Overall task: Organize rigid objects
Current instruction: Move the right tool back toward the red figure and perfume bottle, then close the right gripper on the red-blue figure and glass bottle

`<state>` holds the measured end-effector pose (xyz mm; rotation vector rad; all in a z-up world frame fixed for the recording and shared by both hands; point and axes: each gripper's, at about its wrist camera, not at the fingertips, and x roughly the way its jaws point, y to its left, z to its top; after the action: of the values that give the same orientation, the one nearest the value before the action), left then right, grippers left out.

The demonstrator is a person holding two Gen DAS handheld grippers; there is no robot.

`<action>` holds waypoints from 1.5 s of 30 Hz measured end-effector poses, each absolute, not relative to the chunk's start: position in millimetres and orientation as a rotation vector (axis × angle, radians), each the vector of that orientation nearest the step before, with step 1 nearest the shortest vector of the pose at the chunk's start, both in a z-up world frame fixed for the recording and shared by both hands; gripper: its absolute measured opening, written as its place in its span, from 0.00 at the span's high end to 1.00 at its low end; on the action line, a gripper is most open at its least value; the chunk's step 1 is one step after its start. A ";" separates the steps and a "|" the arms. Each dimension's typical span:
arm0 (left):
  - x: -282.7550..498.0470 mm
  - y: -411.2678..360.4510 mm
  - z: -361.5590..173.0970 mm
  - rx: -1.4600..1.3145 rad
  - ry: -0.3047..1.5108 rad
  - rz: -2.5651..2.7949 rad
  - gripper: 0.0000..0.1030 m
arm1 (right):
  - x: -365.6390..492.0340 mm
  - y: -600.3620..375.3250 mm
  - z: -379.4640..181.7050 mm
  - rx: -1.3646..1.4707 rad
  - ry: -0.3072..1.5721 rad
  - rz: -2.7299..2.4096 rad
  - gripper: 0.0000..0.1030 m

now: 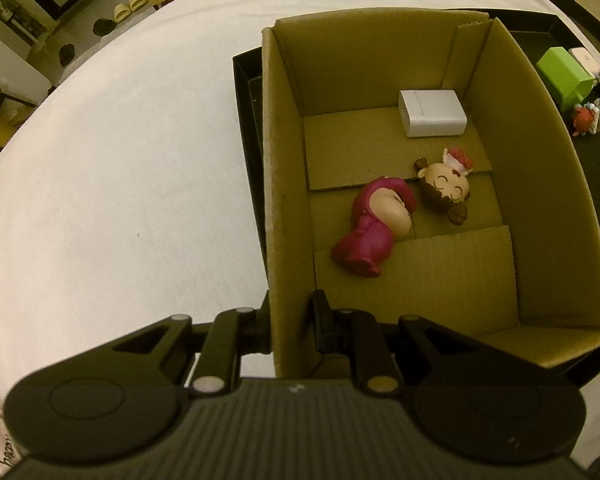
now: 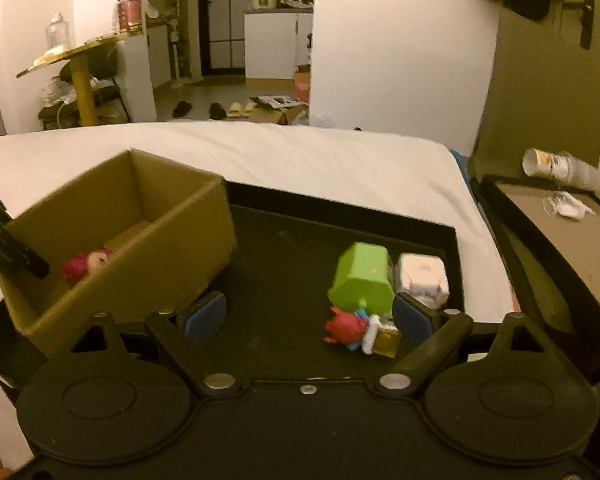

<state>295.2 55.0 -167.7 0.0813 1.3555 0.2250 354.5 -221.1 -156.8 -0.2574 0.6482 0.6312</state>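
Toys (image 2: 360,304) crowd tray (image 2: 456,256) corner; right fingers (image 2: 410,316) released, left fingers (image 1: 320,320) clenched on box wall (image 1: 274,240).

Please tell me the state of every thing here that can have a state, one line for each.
cardboard box: open on top, wall clamped by left gripper
left gripper: shut on the box wall
right gripper: open, empty
pink figure: lying in box
brown-haired figure: lying in box
white block: in box
green block: on black tray, outside box
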 end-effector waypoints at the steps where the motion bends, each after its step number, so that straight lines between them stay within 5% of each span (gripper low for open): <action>1: 295.2 55.0 -167.9 0.083 1.355 0.225 0.85 | 356.0 -223.4 -159.7 -0.259 0.653 0.623 0.12; 14: 295.6 53.9 -169.7 0.089 1.356 0.223 0.85 | 392.8 -236.6 -202.3 -0.102 0.797 0.492 0.12; 39: 297.0 51.7 -174.3 0.101 1.363 0.229 0.84 | 407.8 -206.4 -225.5 -0.227 0.823 0.471 0.13; 43: 296.9 51.3 -174.7 0.102 1.363 0.231 0.84 | 413.2 -206.5 -222.9 -0.234 0.840 0.483 0.20; 45: 297.1 50.9 -174.8 0.104 1.363 0.231 0.84 | 414.3 -206.3 -220.4 -0.240 0.843 0.494 0.34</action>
<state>297.1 50.9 -174.8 0.1036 1.3627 0.2314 414.3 -206.3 -220.4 -0.2395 0.8426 0.4942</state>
